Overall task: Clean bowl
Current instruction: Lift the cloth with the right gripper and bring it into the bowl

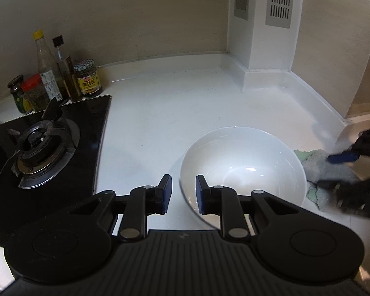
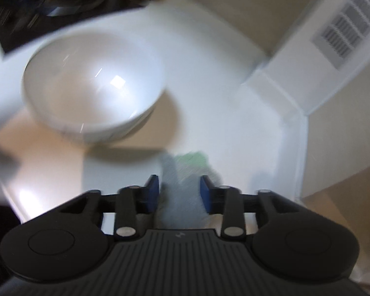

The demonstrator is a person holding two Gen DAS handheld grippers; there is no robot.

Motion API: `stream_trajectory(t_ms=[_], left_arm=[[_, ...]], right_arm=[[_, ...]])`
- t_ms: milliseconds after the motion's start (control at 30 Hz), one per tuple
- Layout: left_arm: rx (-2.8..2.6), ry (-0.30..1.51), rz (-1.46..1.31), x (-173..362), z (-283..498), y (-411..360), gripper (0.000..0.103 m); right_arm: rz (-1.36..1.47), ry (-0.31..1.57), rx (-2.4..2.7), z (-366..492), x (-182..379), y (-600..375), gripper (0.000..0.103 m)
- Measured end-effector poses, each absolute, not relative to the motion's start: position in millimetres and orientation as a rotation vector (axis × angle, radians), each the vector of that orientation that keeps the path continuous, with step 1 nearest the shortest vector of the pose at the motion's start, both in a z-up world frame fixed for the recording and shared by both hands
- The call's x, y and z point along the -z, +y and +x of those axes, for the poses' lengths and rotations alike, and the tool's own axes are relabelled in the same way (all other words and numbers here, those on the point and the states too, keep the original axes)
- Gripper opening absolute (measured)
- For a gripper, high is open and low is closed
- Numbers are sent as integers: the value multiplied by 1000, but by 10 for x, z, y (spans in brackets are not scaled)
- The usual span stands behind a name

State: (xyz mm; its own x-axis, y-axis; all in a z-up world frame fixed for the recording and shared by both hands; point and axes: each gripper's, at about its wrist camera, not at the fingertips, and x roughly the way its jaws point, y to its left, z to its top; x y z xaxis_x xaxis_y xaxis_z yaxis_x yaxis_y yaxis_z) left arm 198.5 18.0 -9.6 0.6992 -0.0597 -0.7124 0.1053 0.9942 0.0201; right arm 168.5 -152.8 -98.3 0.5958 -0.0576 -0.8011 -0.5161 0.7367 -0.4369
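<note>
Bowl (image 1: 243, 170) and cloth (image 2: 185, 187) are the two things the coming move joins, and they sit side by side on the white desk (image 1: 160, 113): the white bowl upright and empty, the grey-green cloth bunched just beside its right flank. In the right wrist view the cloth lies directly ahead between the pads of the right tool (image 2: 179, 193), whose jaws stand wide with a gap showing on each side of the fabric; blur makes light contact hard to rule out, but no squeeze shows. From that tool the bowl lies forward and to the left. The left tool (image 1: 183, 193) straddles the bowl's near rim, one pad outside and one inside, with clear space at both, so it holds nothing. My judgement: the right hand is the nearer to the cloth and should close on it, then swing left into the bowl, while the left hand pinches the rim to steady it.
</note>
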Motion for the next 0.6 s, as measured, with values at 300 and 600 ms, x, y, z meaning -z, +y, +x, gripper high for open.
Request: stream_trajectory(t_ms=[300, 600], left_arm=[[133, 792, 33, 142, 2059, 242, 25], [126, 786, 6, 131, 2095, 509, 25]], right_arm=[[-569, 759, -181, 1660, 668, -1637, 4], [-458, 578, -473, 1556, 176, -1266, 21]])
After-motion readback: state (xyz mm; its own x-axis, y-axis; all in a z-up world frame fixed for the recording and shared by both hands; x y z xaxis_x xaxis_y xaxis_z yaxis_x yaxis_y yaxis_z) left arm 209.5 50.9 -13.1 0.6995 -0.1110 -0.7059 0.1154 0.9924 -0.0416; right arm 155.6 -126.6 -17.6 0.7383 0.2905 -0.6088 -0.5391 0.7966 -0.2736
